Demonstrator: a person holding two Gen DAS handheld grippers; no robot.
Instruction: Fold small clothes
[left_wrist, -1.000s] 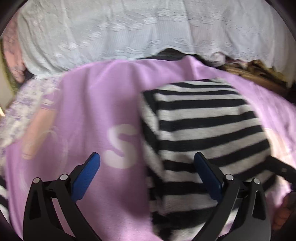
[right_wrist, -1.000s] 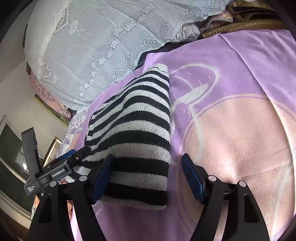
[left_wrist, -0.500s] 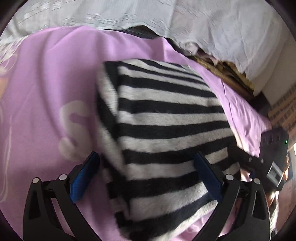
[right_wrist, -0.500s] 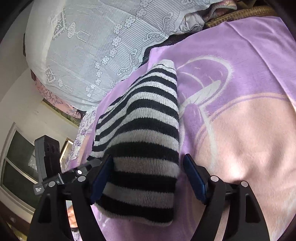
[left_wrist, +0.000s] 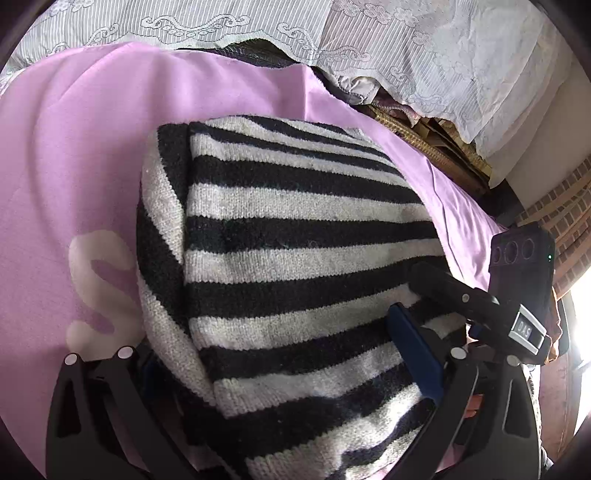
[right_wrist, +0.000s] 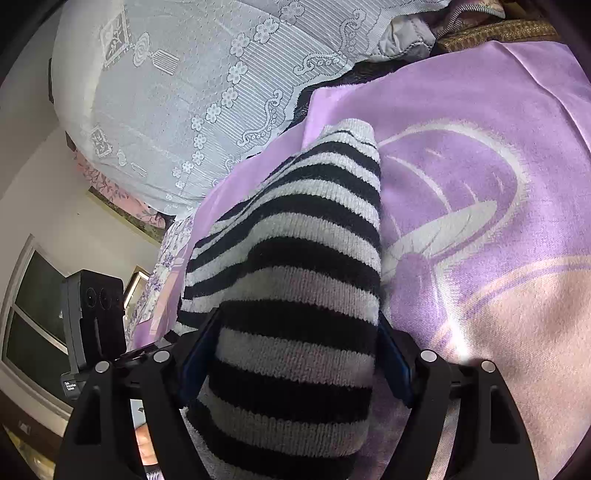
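A folded black-and-white striped knit garment lies on a purple blanket. My left gripper is open, its blue pads on either side of the garment's near edge; the left pad is partly hidden by the knit. The garment also shows in the right wrist view, rising as a narrow ridge. My right gripper is open and straddles the near end of it, blue pads close to both sides. Whether the pads press the knit I cannot tell. The right gripper's body shows in the left wrist view.
A white lace cover hangs behind the purple blanket. A woven edge and bundled fabrics lie at the back right. A brick wall is at the right. A window is at the left.
Both grippers have moved forward onto the striped garment, so it now fills the space between each pair of fingers. The right gripper's fingers have come closer together around it.
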